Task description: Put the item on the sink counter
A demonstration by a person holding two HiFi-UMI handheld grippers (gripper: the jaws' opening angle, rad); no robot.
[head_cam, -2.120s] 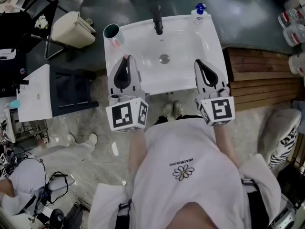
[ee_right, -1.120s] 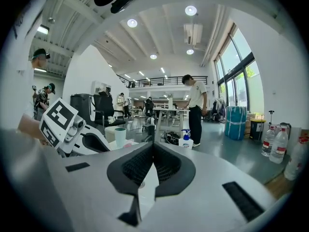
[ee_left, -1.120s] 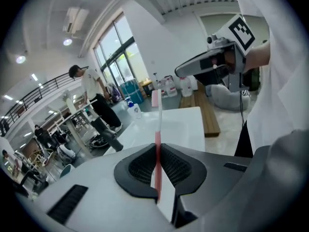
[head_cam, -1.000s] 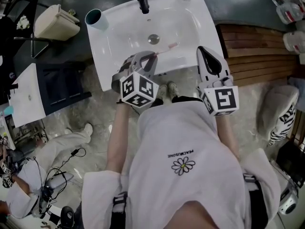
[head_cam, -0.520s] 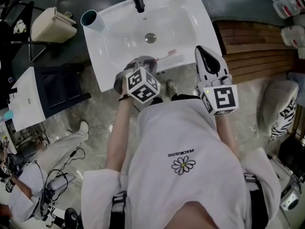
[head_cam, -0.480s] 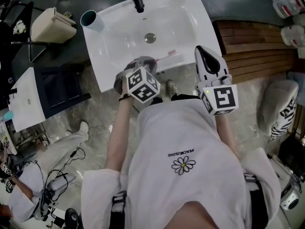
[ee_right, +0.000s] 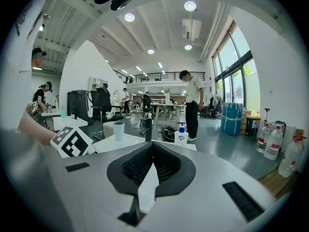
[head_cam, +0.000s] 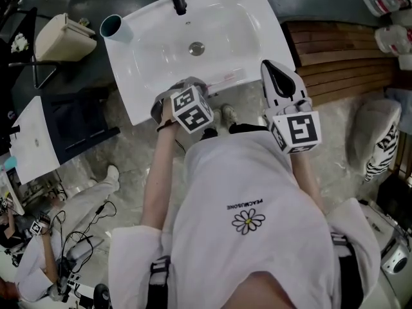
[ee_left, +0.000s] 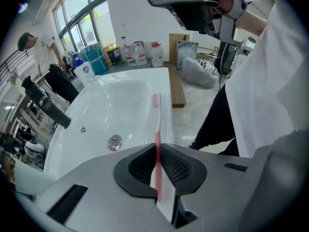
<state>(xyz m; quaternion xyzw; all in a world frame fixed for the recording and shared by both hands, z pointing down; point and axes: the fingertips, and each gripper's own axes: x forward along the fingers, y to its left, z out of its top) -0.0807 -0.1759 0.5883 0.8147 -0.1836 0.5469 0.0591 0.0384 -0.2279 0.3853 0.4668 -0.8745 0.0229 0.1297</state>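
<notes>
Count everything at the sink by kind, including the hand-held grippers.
toothbrush: 1
cup: 1
soap bottle: 1
faucet: 1
hand-held gripper: 2 (left hand-held gripper, right hand-held gripper)
Total: 6

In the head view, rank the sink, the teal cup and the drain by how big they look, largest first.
1. sink
2. teal cup
3. drain
All three sit at roughly the same depth from the camera, so nearness hardly skews the order.
</notes>
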